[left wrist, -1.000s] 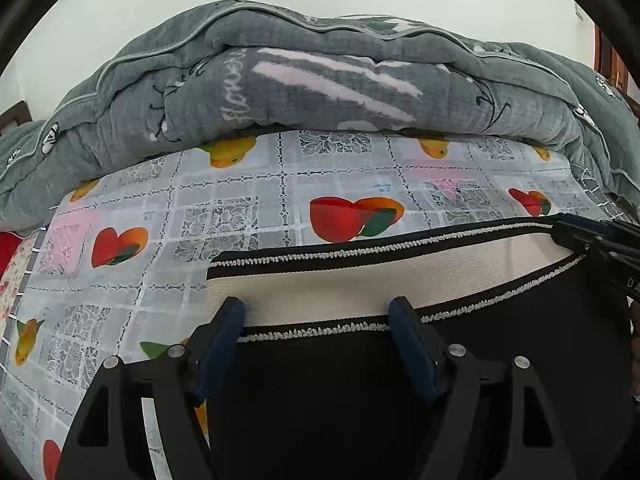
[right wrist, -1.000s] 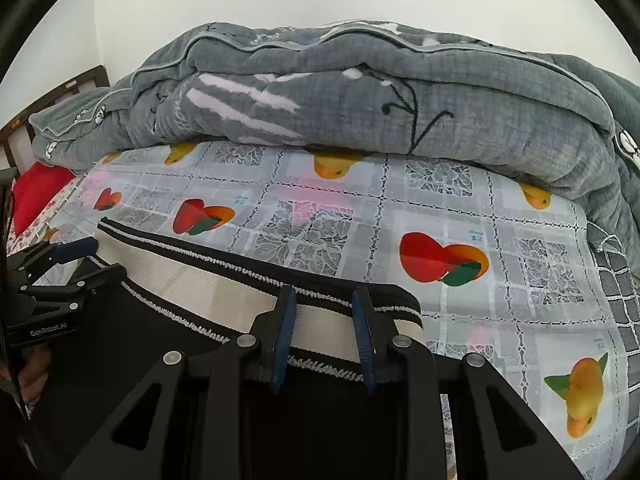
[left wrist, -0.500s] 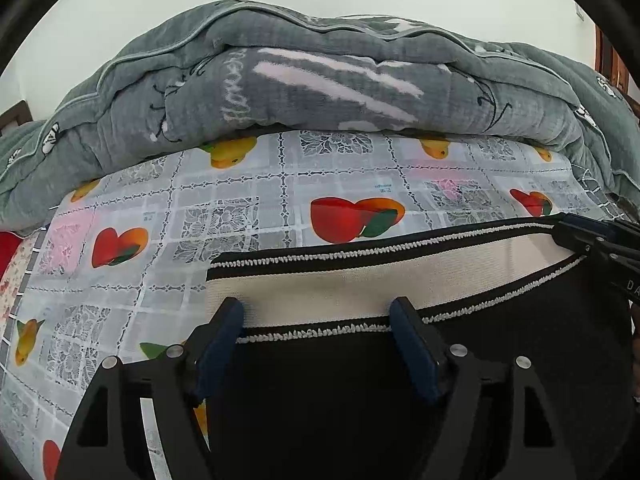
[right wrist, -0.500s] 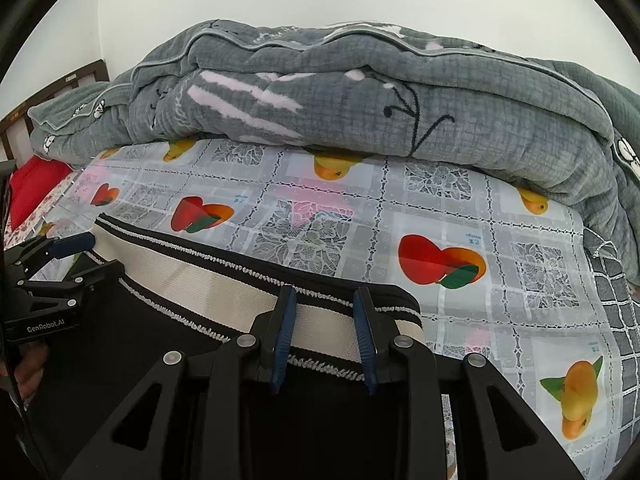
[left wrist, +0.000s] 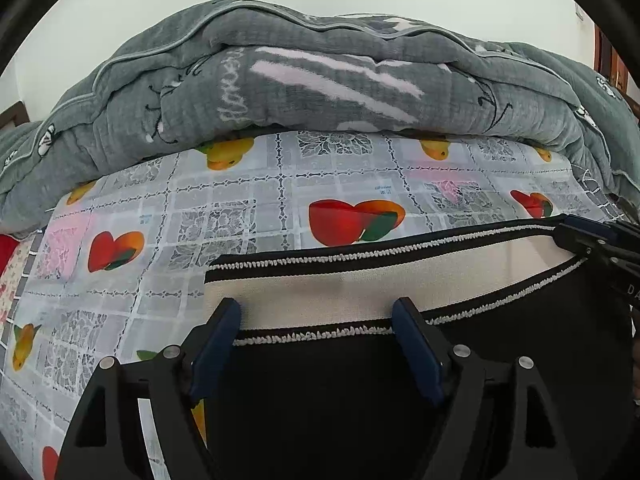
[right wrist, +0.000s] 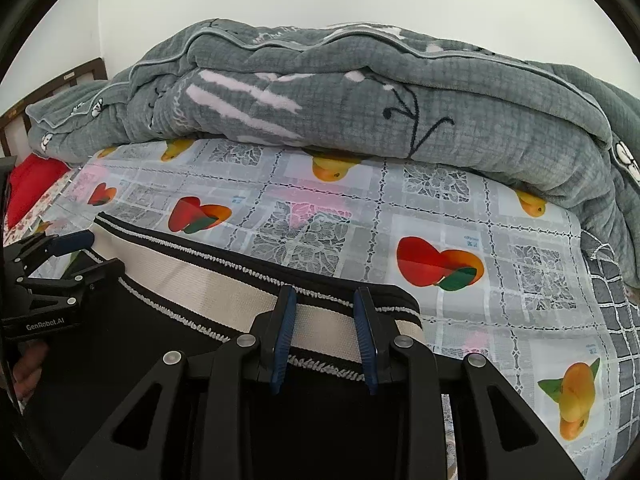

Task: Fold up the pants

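Observation:
Black pants (left wrist: pixel 340 400) lie flat on the bed, their cream waistband (left wrist: pixel 360 280) with black trim facing the far side. My left gripper (left wrist: pixel 316 308) is open wide over the waistband's left end, with the fingers (left wrist: pixel 224 328) resting on the cloth and not pinching it. My right gripper (right wrist: pixel 324 294) stands over the waistband (right wrist: pixel 200 284) near its right end. Its jaws are a narrow gap apart and flat, unbunched cloth shows between them. Each gripper shows from the side in the other view: the right gripper (left wrist: pixel 576 232) and the left gripper (right wrist: pixel 100 250).
A fruit-patterned plastic cover (right wrist: pixel 480 220) spreads over the bed. A bulky grey quilt (left wrist: pixel 320 92) is piled along the far side. A red pillow (right wrist: pixel 32 184) and a wooden headboard (right wrist: pixel 60 84) are at the left. A hand (right wrist: pixel 28 364) holds the left gripper.
The left gripper's fingers have spread very slightly. Nothing else has visibly moved.

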Available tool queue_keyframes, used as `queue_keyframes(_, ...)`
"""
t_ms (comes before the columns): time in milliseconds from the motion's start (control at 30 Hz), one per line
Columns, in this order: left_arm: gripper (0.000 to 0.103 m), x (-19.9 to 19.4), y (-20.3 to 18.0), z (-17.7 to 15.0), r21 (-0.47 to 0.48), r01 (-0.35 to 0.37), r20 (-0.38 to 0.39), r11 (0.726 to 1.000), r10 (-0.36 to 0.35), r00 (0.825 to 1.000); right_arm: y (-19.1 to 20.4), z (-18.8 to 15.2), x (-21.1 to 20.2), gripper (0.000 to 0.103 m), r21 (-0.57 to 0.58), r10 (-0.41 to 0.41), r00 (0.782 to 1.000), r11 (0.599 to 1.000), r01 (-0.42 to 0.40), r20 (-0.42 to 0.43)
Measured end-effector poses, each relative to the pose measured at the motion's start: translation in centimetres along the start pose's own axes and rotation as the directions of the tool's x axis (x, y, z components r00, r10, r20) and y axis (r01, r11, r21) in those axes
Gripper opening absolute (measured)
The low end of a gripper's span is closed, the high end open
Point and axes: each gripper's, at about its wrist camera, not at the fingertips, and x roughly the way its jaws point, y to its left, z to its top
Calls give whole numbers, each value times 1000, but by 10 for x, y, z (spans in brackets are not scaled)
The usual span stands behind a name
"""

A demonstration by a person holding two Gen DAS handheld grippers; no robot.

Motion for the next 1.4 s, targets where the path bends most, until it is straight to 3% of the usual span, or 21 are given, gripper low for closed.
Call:
queue_keyframes(167, 78, 6, 1, 6, 12, 13, 0, 1000, -13, 1000, -1, 2, 3, 29, 5, -23, 1000, 1000, 23, -4)
queue_keyframes(367, 79, 15, 5, 12, 6, 31, -3, 999, -31, 1000, 13, 6, 8, 28, -65, -119, 993, 991, 118, -5)
queue_keyframes(633, 80, 16, 7, 15, 6, 31, -2, 999, -31, 1000, 16, 9, 9, 29, -83, -142, 990, 986, 141, -4)
queue_keyframes(733, 89, 15, 7, 14, 12, 19, -24, 1000, -18, 1000, 13, 9, 7, 29, -76, -126, 992, 989, 125, -7)
queue_keyframes(800, 96, 11, 10, 11, 23, 7, -86, 1000, -5, 996, 6, 10, 4, 31, -56, -77, 997, 996, 75, -29)
queue_keyframes(867, 96, -3, 22, 0, -35, 85, -136, 996, -89, 987, -1, 13, -4, 34, -38, -39, 996, 999, 36, -77)
queue_keyframes(933, 95, -17, 27, -14, -46, 119, -153, 992, -124, 980, -6, 9, -24, 35, 21, 3, 995, 1000, -1, -99)
queue_keyframes(1067, 93, -61, 21, -56, 17, 114, -117, 993, -111, 987, 9, -23, -56, 35, -32, -1, 994, 999, -3, -112)
queue_keyframes(1167, 93, -87, 16, -79, 48, 103, -105, 994, -97, 990, 26, -56, -82, 35, -104, -32, 998, 994, 26, -60)
queue_keyframes(1300, 93, -118, 15, -103, 48, 91, -56, 995, -88, 995, 28, -82, -104, 35, -53, -21, 999, 998, 19, -41)
queue_keyframes(1400, 93, -132, 16, -125, 30, 129, -75, 991, -127, 989, 30, -102, -114, 35, -36, -28, 999, 999, 26, -44)
